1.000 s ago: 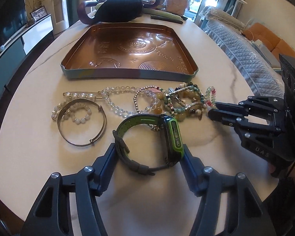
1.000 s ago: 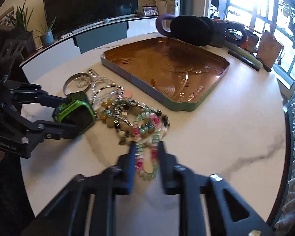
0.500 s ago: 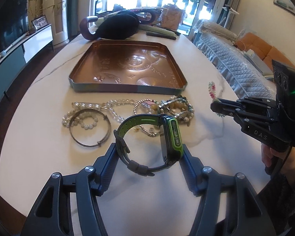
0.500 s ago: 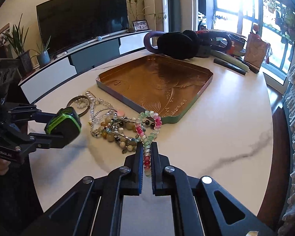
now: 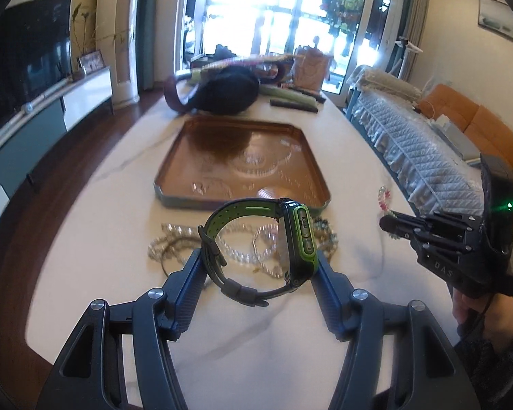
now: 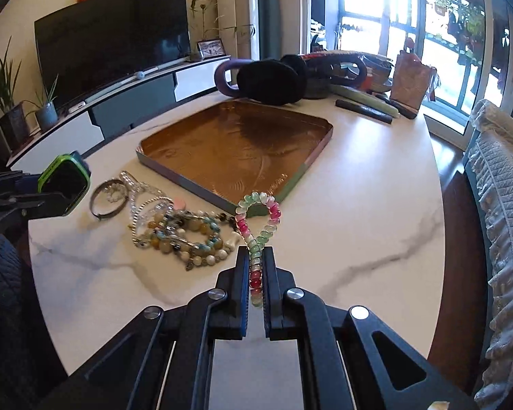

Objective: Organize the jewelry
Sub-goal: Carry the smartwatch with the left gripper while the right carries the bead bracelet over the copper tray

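Note:
My left gripper is shut on a black and green wristwatch, held above the white marble table by its strap and case. The same watch shows at the left of the right wrist view. My right gripper is shut on a pink, green and white bead bracelet, whose loop hangs out ahead of the fingers. That bracelet also peeks above the right gripper in the left wrist view. A heap of bead bracelets and a metal bangle lie on the table before a copper tray.
Black earmuffs, a purple ring-shaped item, dark sticks and a pink bag sit beyond the tray. A quilted chair back stands at the table's right edge. A person's hand holds the right gripper.
Both grippers have risen off the table. The right one closed on the pink and green bracelet and lifted it out of the heap. The watch rose with the left gripper toward the tray.

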Action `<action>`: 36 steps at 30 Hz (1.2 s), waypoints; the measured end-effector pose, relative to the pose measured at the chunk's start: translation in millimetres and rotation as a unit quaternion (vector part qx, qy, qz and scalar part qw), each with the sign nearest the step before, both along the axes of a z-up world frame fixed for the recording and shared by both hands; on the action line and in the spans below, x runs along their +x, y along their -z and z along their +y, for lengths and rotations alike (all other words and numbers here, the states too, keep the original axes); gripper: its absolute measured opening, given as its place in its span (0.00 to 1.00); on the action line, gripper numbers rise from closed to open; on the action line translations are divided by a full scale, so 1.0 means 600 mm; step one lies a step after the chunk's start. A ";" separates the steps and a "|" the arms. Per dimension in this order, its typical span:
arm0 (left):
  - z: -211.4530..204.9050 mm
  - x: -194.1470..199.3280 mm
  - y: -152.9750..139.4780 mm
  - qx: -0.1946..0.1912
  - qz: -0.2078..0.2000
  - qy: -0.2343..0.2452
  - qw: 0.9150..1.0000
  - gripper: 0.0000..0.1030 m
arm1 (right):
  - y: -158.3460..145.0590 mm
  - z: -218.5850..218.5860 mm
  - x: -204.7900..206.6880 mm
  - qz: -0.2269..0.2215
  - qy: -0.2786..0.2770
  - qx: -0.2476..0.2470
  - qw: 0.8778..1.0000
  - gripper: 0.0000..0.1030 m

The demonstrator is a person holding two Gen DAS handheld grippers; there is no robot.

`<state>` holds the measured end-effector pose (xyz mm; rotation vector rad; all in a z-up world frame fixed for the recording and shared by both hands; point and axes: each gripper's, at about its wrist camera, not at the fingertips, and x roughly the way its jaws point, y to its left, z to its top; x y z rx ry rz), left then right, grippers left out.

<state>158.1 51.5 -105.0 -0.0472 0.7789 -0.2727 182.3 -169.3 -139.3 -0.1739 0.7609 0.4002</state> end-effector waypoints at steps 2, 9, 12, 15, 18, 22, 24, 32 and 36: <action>-0.002 -0.007 -0.033 0.014 -0.025 -0.001 1.000 0.59 | -0.026 0.007 -0.009 -0.012 0.000 0.008 1.000 0.06; -0.004 -0.029 -0.167 -0.012 -0.104 0.018 0.994 0.59 | -0.163 0.022 -0.042 -0.089 0.042 0.044 0.994 0.06; -0.007 -0.037 -0.219 -0.018 -0.144 0.022 0.989 0.59 | -0.227 0.037 -0.050 -0.113 0.032 0.070 0.991 0.06; -0.008 -0.037 -0.254 -0.020 -0.170 0.023 0.985 0.59 | -0.276 0.063 -0.065 -0.173 0.018 0.071 0.982 0.06; 0.000 -0.028 -0.271 -0.027 -0.175 0.022 0.984 0.59 | -0.302 0.070 -0.067 -0.206 0.014 0.099 0.973 0.06; 0.013 -0.012 -0.281 -0.029 -0.179 0.017 0.983 0.59 | -0.312 0.081 -0.047 -0.222 0.006 0.125 0.967 0.06; 0.018 -0.002 -0.284 -0.028 -0.180 0.012 0.983 0.59 | -0.313 0.082 -0.034 -0.223 0.008 0.136 0.965 0.06; 0.013 0.058 -0.261 -0.026 -0.172 -0.004 0.985 0.59 | -0.309 0.100 0.017 -0.196 -0.003 0.154 0.968 0.06; 0.004 0.097 -0.223 -0.021 -0.159 -0.008 0.987 0.59 | -0.284 0.103 0.061 -0.174 0.001 0.150 0.973 0.06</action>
